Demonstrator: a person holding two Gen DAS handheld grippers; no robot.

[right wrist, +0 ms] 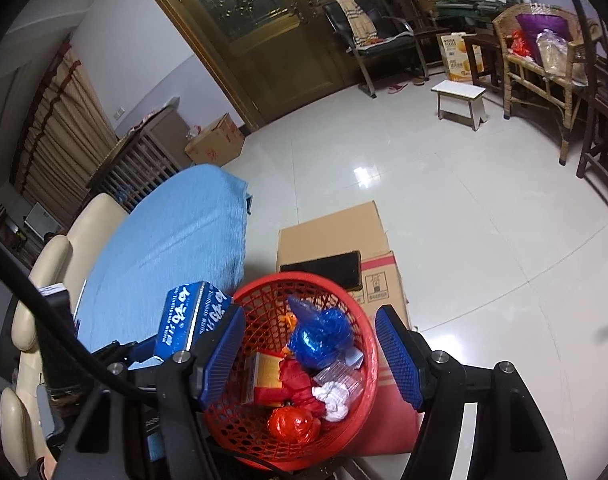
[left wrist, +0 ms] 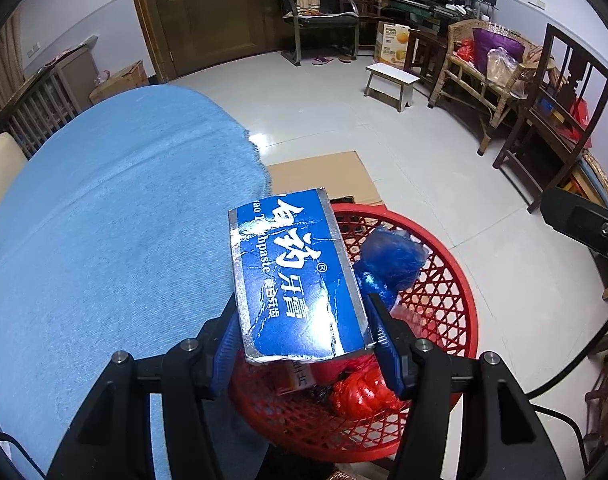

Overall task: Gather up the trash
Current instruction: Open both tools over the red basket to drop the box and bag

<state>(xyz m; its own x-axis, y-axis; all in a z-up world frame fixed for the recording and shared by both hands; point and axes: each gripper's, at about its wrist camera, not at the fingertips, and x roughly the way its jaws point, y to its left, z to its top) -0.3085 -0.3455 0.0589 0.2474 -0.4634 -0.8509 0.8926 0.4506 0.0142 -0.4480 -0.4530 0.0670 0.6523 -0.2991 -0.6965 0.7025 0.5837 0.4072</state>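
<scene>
Left wrist view: our left tool clamps a blue toothpaste box above the red basket's near rim. Our right tool gapes empty over that basket, beside the blue-covered worktop.

A home living room: tiled floor, wooden door, wicker armchair and cream sofa.

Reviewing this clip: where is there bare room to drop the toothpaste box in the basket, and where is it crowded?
The left gripper holds the toothpaste box at the red basket's left rim. Bare mesh shows along the basket's far-left side, between that rim and the blue bag. The middle and near side are crowded: red bag, white wad, yellow carton. The blue cloth lies bare.
</scene>
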